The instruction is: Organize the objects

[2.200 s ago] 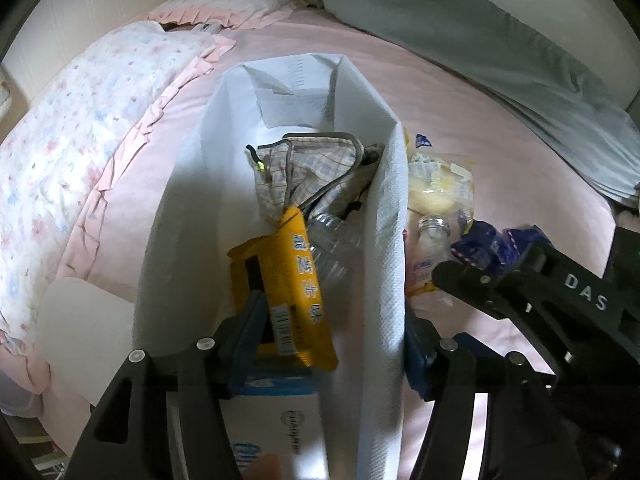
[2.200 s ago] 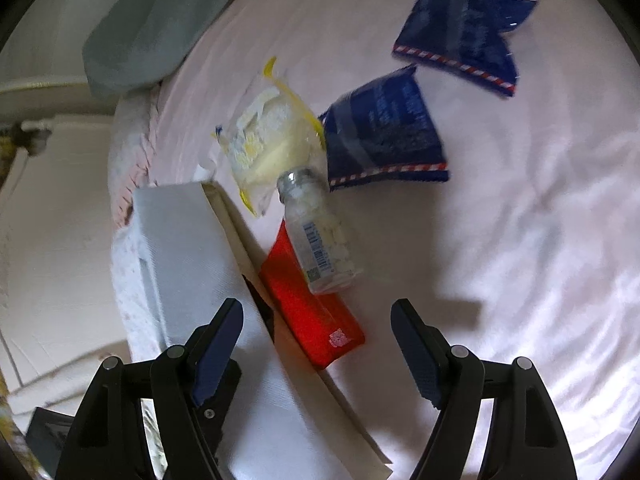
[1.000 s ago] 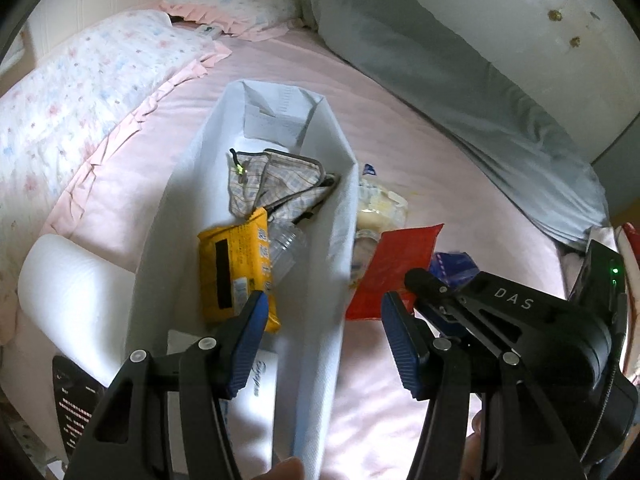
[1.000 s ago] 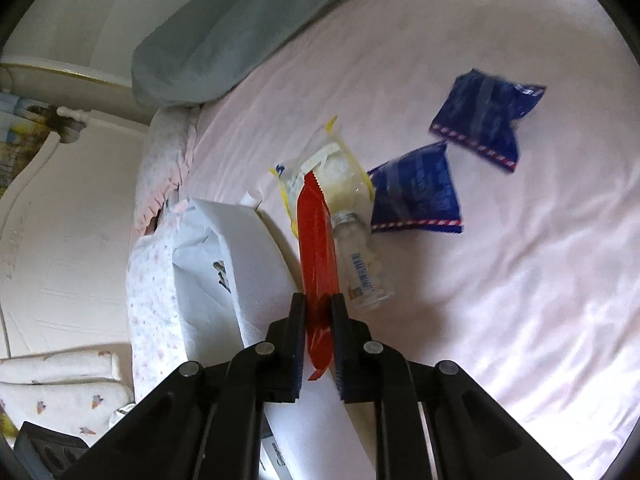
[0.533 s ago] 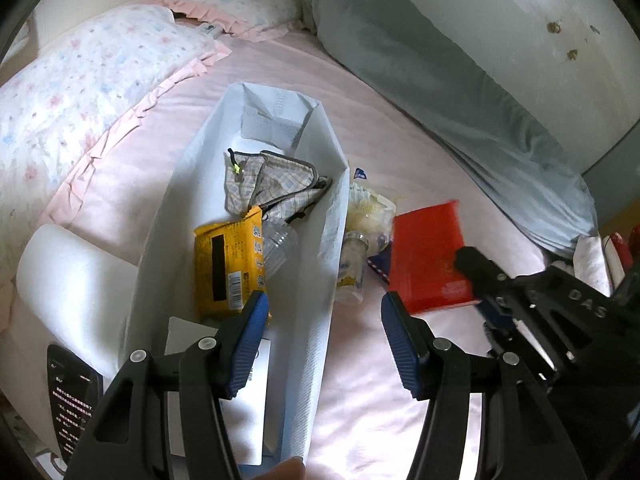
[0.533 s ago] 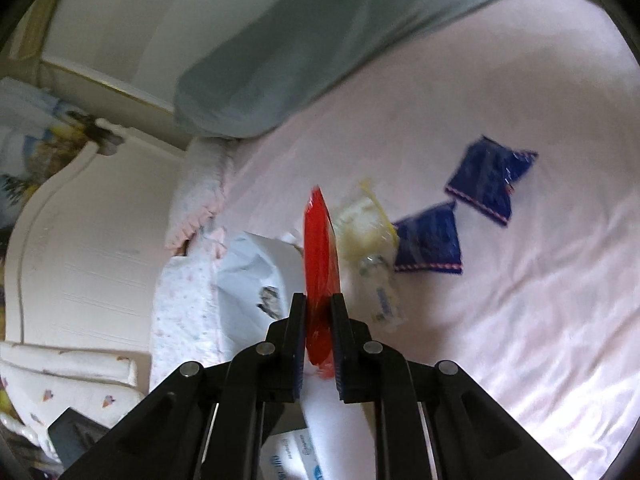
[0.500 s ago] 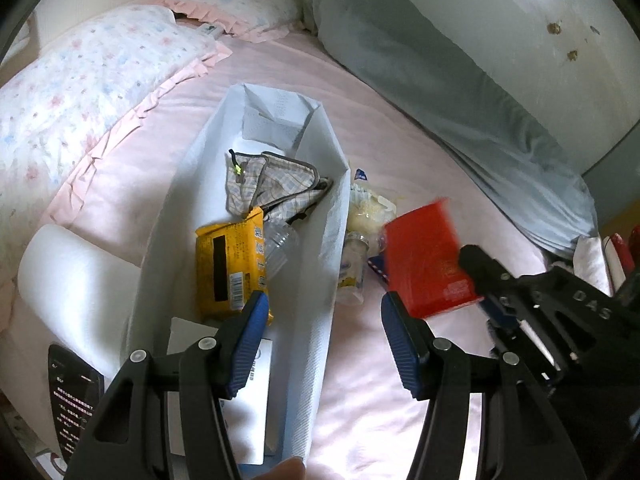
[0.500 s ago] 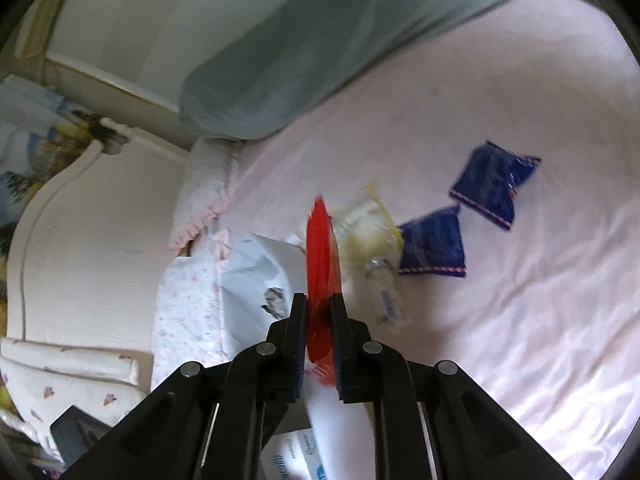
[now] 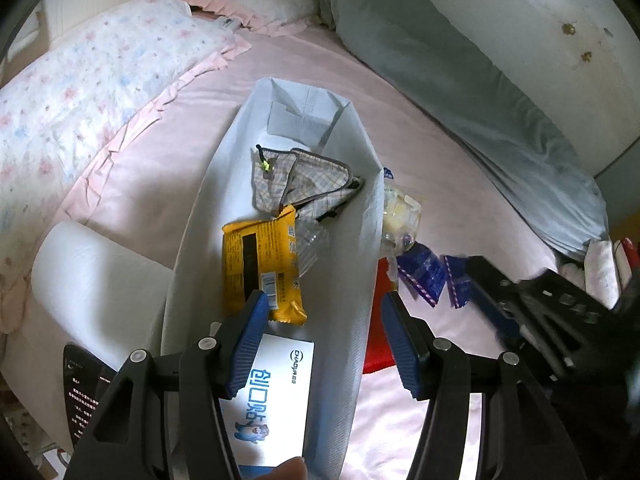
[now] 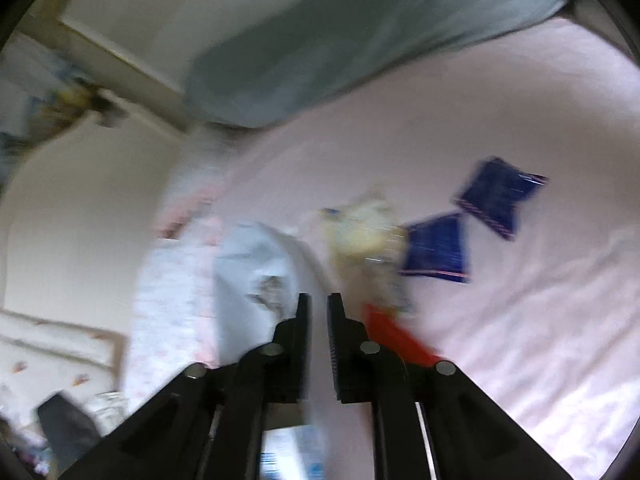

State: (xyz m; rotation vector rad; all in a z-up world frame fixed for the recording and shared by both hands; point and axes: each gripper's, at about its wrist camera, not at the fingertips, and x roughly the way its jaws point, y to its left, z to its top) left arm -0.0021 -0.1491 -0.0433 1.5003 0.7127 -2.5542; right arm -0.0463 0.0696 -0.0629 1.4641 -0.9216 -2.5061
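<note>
A long white fabric bin [image 9: 360, 240] lies on the pink bed. It holds a yellow snack packet [image 9: 260, 264], a plaid pouch [image 9: 304, 180] and a white box with blue print [image 9: 276, 392]. My left gripper [image 9: 324, 340] is open and straddles the bin's right wall. A red packet [image 9: 380, 344] lies on the sheet just outside that wall; it also shows in the blurred right wrist view [image 10: 396, 336]. My right gripper [image 10: 318, 304] has its jaws nearly together with nothing between them. Two dark blue packets [image 10: 440, 248], a yellowish bag [image 10: 364, 228] and a small bottle lie beyond.
A white paper roll [image 9: 96, 280] and a black device [image 9: 84, 376] lie left of the bin. Floral pillows [image 9: 100, 76] sit at the far left. A grey-green blanket [image 9: 460, 92] runs along the wall on the right.
My right gripper held the red packet lifted; now the packet lies on the sheet beside the bin and the gripper is empty and moving fast.
</note>
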